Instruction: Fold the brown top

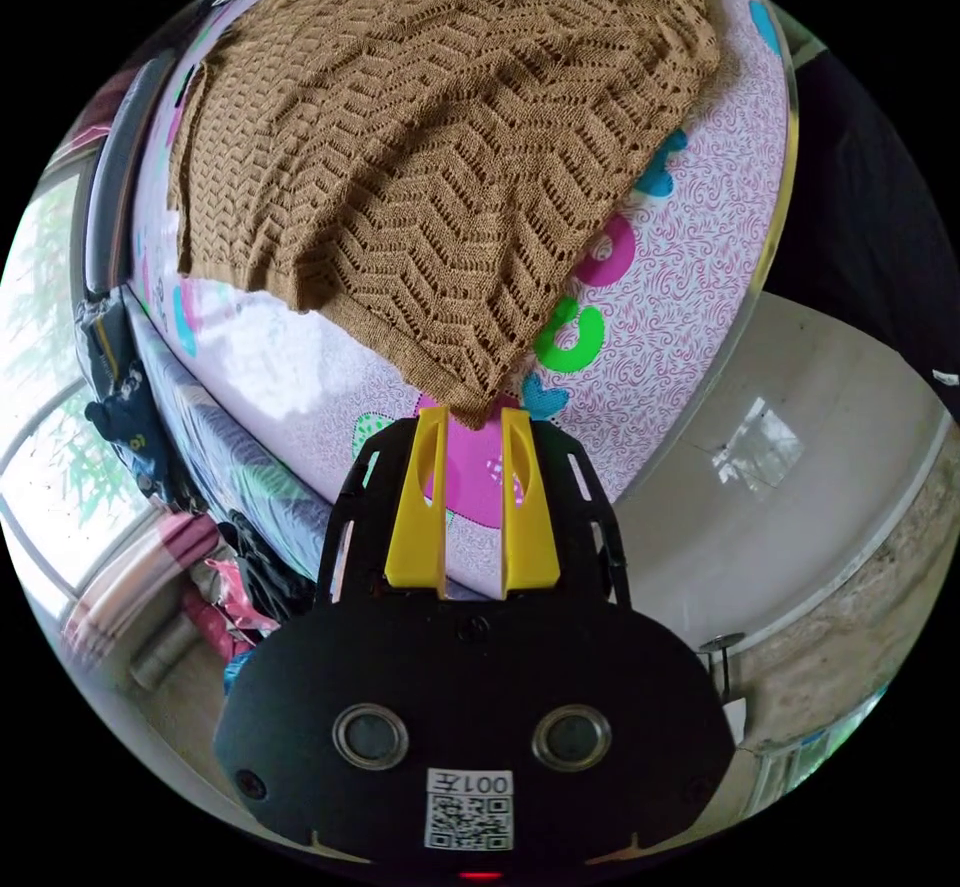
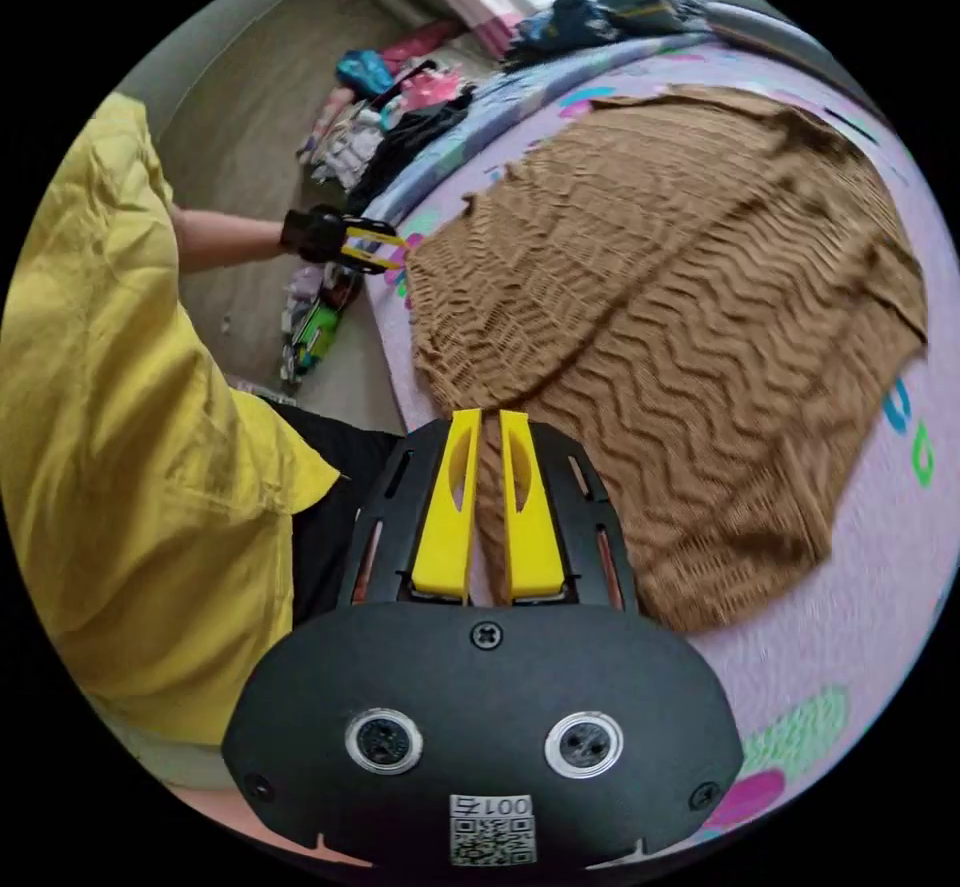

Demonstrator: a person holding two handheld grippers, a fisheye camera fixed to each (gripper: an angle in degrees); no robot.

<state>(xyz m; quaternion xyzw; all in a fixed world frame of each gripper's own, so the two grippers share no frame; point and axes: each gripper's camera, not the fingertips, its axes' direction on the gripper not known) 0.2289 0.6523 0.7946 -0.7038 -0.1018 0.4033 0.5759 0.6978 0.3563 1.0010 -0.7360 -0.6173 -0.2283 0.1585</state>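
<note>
Patterned bed sheet [image 1: 690, 257] carries the brown top [image 1: 440, 127] near its edge; left gripper [image 1: 472, 419] and right gripper [image 2: 483, 422] each pinch a hem corner, so lift both evenly, keeping the fold line straight.

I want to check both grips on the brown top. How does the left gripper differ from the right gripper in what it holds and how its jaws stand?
The left gripper pinches a corner of the brown top, jaws a little apart; the right gripper holds the top's edge, jaws nearly together. The left gripper sits at the side of the patterned sheet, the right gripper near the person's body. Both have yellow jaws closed on knit fabric.
</note>
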